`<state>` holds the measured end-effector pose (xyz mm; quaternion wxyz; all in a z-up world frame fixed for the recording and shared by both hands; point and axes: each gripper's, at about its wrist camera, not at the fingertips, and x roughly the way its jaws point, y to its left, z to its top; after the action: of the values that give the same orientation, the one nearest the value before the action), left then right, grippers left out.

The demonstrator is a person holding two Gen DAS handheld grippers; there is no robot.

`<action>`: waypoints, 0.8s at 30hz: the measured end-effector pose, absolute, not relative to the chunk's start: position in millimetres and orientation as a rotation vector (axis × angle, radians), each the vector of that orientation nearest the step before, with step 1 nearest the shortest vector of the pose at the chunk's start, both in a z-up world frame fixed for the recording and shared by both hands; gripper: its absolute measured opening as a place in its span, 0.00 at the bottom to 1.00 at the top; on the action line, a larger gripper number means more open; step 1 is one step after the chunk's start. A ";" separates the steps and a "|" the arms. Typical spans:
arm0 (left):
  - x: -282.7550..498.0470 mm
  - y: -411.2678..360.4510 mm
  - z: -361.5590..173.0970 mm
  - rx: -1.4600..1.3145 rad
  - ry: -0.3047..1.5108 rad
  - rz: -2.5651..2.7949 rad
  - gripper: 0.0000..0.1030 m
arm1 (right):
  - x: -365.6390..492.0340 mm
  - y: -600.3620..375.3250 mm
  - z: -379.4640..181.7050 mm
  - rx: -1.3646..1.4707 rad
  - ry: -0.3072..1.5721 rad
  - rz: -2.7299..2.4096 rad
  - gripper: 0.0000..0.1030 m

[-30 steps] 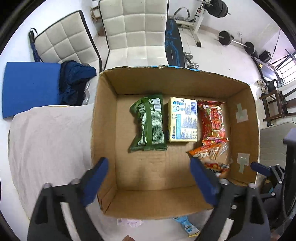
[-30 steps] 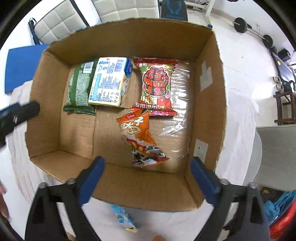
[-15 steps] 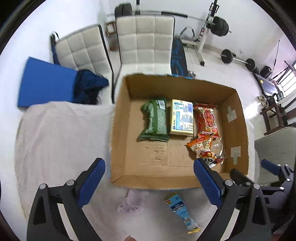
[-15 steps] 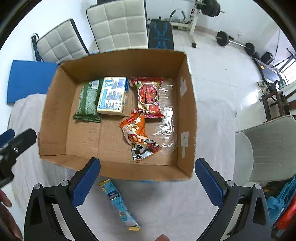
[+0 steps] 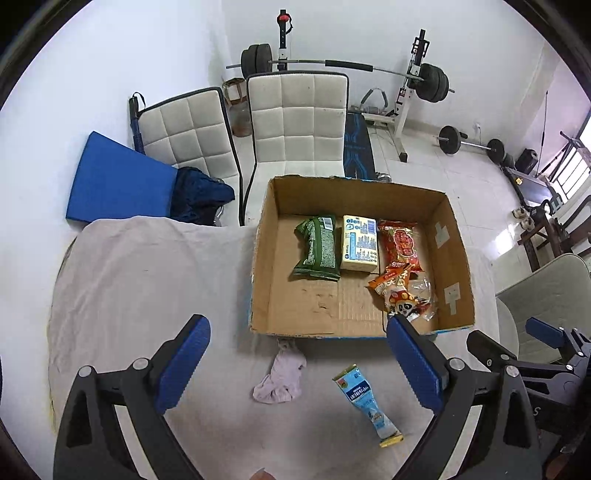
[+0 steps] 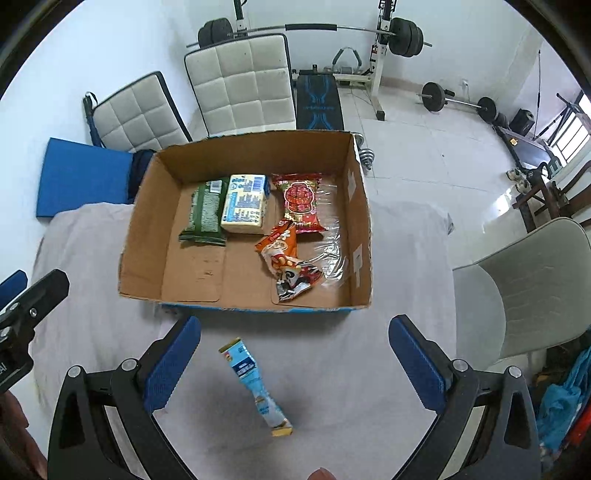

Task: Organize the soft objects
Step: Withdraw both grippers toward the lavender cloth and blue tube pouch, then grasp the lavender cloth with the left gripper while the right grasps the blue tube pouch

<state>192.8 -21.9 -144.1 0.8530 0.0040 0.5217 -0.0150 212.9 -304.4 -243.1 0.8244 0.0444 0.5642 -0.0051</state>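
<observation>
A cardboard box (image 5: 260, 273) (image 6: 146, 225) stands on a cloth-covered table. It holds a green packet (image 5: 317, 249) (image 6: 205, 212), a pale yellow pack (image 5: 360, 247) (image 6: 245, 208), a red packet (image 5: 400, 243) (image 6: 303, 203) and an orange packet (image 5: 397, 290) (image 6: 284, 253). A light blue sachet (image 5: 367, 402) (image 6: 255, 380) and a crumpled pale sock (image 5: 280, 376) lie on the cloth in front of the box. My left gripper (image 5: 299, 363) is open and empty above the sock. My right gripper (image 6: 293, 363) is open and empty above the sachet.
The table is covered by a pale cloth (image 5: 140, 280). Two white padded chairs (image 5: 297, 122) and a blue mat (image 5: 114, 184) stand behind it. A grey chair (image 6: 532, 284) is to the right. Gym weights (image 6: 406, 35) are at the back.
Both grippers have drawn back and up from the box, staying open. The sock and blue sachet in front of the box have come fully into view.
</observation>
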 end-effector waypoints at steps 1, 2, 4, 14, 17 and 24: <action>189.6 -21.0 -141.2 0.007 1.088 -0.027 0.95 | 210.1 -304.4 -241.8 0.103 1.194 -0.006 1.00; 187.6 -20.4 -139.5 0.008 1.083 -0.027 0.95 | 207.9 -304.5 -241.1 0.105 1.188 -0.007 1.00; 181.6 -17.6 -138.9 0.012 1.075 -0.004 0.95 | 202.6 -301.6 -244.4 0.101 1.179 0.010 1.00; 163.9 6.8 -248.5 0.020 1.301 0.067 0.95 | 175.7 -282.7 -378.1 0.081 1.464 0.069 1.00; 164.2 7.7 -287.5 0.023 1.385 0.072 0.95 | 168.9 -276.9 -425.7 0.133 1.562 0.062 1.00; 180.5 0.4 -360.7 0.062 1.541 0.041 0.95 | 159.1 -271.9 -492.3 0.242 1.690 0.033 0.45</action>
<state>180.5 0.4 -360.7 0.7171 0.0279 0.6962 0.0187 159.1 -271.9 -492.3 0.6572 0.1070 0.7460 0.0147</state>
